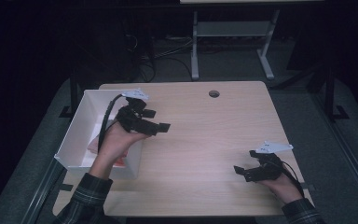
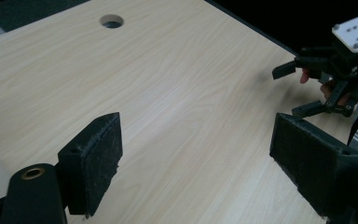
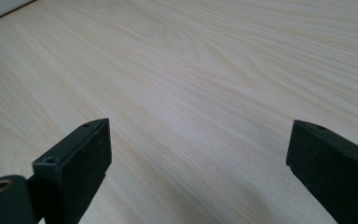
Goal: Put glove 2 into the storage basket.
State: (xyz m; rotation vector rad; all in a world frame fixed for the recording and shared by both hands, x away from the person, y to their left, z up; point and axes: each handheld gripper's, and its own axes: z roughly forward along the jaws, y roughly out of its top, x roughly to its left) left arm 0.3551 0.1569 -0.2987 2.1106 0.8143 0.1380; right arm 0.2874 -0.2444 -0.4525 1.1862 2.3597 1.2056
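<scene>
The pale wood-grain counter (image 1: 205, 140) takes up the middle of the high view, its top bare between the two hands, with a small round cable hole (image 1: 214, 94) near its far edge. At the counter's left edge sits a white open box (image 1: 86, 116), its long side running front to back; something flat with pink and reddish tones lies on its floor, mostly hidden under the person's forearm, so what it is cannot be told. The left hand (image 1: 119, 140), in a plaid sleeve, comes up over the box's near right wall and holds the left gripper (image 1: 161, 120) just past that wall, above the bare counter and pointing toward the right. In the left gripper view its two black padded jaws stand wide apart with only wood grain between them, gripping nothing. The right gripper (image 1: 241, 171) is held near the counter's front right corner, well apart from the left one and pointing back toward it. In the right gripper view its jaws are likewise spread wide over plain wood, with nothing between them.
</scene>
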